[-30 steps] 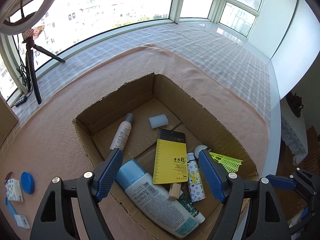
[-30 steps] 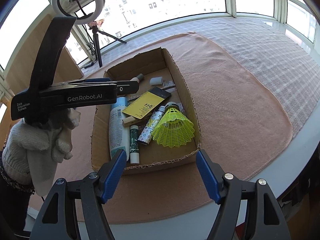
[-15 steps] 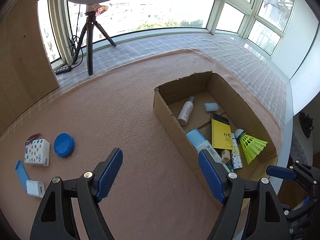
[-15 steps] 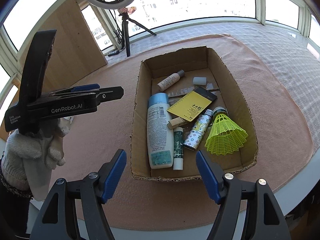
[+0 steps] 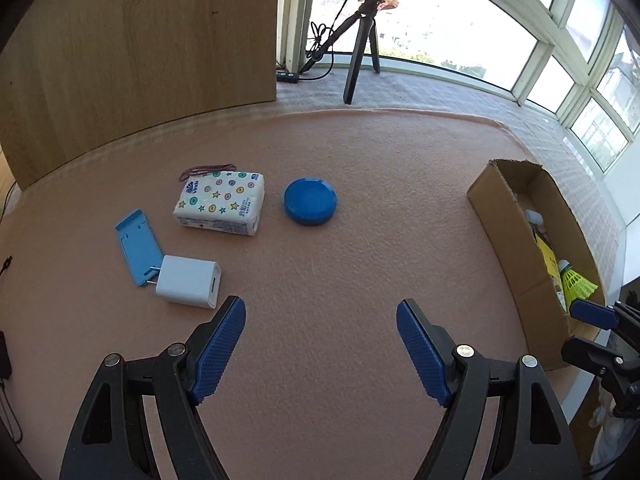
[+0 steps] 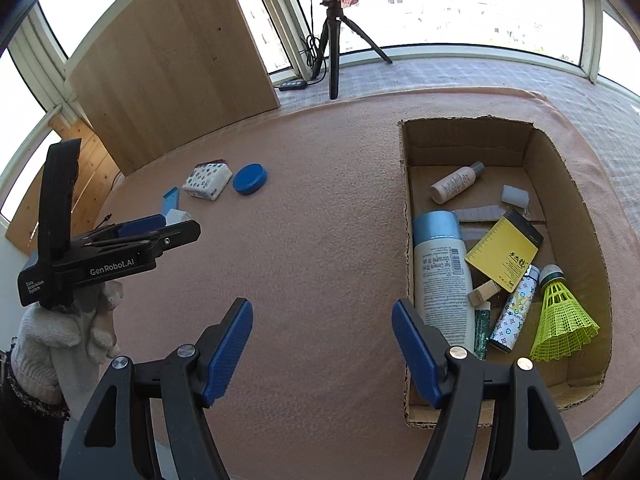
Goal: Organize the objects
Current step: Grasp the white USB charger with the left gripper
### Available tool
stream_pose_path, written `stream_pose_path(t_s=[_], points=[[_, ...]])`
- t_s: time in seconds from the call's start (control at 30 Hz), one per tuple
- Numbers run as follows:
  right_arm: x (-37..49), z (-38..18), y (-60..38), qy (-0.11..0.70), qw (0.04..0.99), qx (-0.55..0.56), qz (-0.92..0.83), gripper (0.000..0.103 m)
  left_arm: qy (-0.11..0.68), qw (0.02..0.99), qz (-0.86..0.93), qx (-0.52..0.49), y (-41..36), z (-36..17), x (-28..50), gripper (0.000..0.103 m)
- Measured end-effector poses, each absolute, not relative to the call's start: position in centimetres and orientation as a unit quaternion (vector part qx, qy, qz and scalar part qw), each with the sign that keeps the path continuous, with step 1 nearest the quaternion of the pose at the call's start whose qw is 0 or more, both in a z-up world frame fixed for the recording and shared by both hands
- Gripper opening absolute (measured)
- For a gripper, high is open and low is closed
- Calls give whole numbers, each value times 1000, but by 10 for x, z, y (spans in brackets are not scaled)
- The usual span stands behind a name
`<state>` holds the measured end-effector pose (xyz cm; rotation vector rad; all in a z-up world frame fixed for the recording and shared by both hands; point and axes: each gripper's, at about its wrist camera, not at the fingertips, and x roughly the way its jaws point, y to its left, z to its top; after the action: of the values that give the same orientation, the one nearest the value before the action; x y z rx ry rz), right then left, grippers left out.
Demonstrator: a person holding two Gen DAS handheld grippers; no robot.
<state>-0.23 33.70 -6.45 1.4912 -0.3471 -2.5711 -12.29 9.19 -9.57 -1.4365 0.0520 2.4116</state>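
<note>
We are holding the left gripper (image 5: 320,344) over the bare pink worktop (image 5: 360,240), jaws apart and gripping nothing. Ahead of it are lying a charger (image 5: 188,281), a blue case (image 5: 138,246) with its long axis running away from us, a tissue pack (image 5: 221,202) and a round blue lid (image 5: 310,201). We are keeping the right gripper (image 6: 322,340) beside the box (image 6: 406,184), jaws apart and empty. In the box a big bottle (image 6: 440,280) is lying lengthwise, cap toward the far wall.

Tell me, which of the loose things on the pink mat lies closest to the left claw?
The white charger. It sits just beyond the open left claw, nearer than the blue case, the tissue pack or the round blue lid.
</note>
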Motion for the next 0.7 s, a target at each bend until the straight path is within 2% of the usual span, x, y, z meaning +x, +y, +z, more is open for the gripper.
stream_pose_path(t_s=[0.37,0.63,0.7], points=[[-18,-71,301,-101,92,513,-847,69,-21,122,849,-513,21,-111,-166,81],[-15,-74,307,-102,75,519,-845,69,-37,111,838,-533,14,-129,-204,66],[-14,-75,311,-105,68,521,-844,69,-46,113,831,-542,13,-137,-211,56]])
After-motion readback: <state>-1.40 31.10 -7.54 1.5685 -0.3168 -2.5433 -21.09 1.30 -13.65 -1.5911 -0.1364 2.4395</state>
